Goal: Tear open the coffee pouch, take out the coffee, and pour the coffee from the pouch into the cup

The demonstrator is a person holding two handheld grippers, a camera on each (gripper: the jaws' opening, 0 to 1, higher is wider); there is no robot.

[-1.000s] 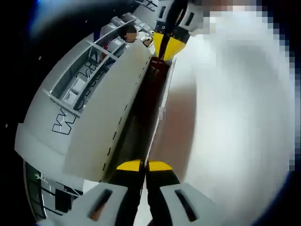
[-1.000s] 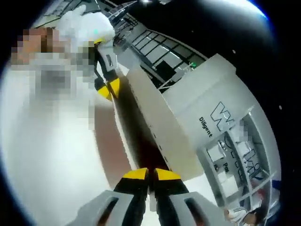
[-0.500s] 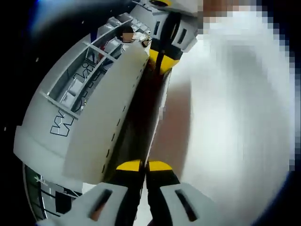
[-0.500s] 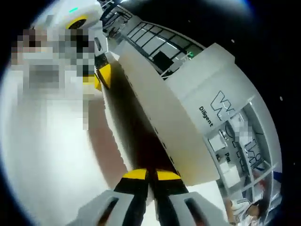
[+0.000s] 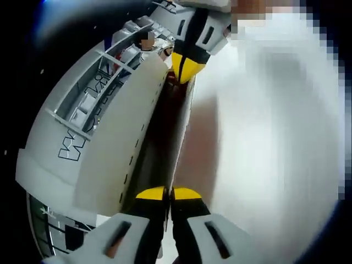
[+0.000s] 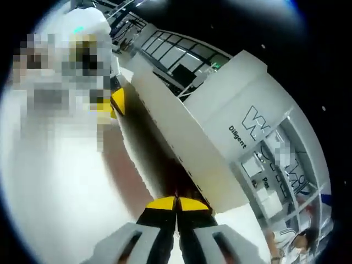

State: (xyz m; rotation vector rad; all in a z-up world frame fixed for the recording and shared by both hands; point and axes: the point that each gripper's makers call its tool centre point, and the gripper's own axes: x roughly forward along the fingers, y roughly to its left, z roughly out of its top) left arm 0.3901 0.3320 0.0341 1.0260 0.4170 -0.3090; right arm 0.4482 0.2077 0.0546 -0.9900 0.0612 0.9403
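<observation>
Both grippers, left gripper (image 5: 169, 193) and right gripper (image 6: 176, 204), clamp the thin, floppy pouch (image 5: 168, 124) edge-on; grip near the twelve o'clock corner.

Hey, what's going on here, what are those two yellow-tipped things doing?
A person is holding a dark red coffee pouch edge-on between two hand-held tongs. The left tongs are shut on one end of it, and the right tongs are shut on the opposite end, so the pouch spans between them, raised against a white wall with lettering. Whether it is torn open cannot be told. No cup is visible.
</observation>
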